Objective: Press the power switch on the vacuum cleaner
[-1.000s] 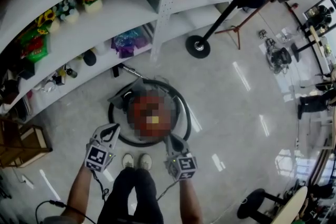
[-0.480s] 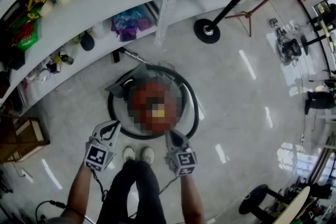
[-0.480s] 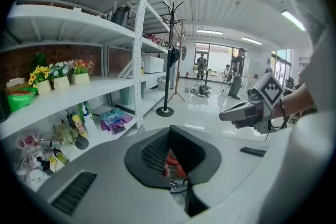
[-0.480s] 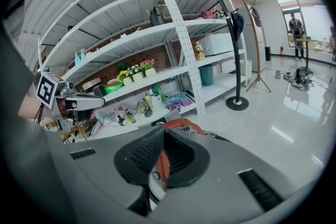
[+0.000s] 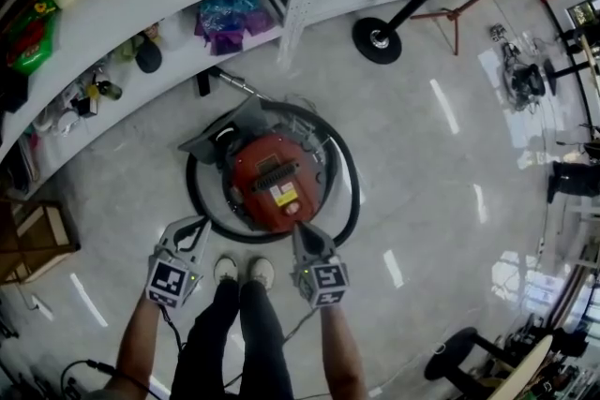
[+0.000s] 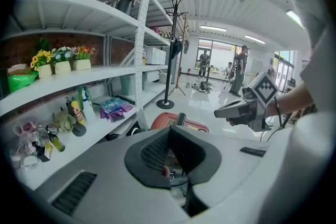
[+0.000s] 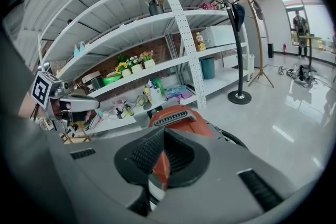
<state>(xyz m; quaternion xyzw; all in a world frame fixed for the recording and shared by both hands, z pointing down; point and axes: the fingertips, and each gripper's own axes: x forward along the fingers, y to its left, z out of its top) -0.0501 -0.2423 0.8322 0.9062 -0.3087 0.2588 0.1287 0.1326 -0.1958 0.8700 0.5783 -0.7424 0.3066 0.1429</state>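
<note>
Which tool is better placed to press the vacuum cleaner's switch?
Right, probably. The right tool is at the near edge of the vacuum cleaner; the left tool sits off to its side.

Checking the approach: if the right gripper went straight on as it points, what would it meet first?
Most likely the red vacuum cleaner, near its yellow label; the right gripper points straight at it with nothing between, though the gap is unclear.

vacuum cleaner (image 5: 275, 183) | red round canister, black top vent, yellow label | upright on floor | black hose (image 5: 351, 187) coiled around it
</note>
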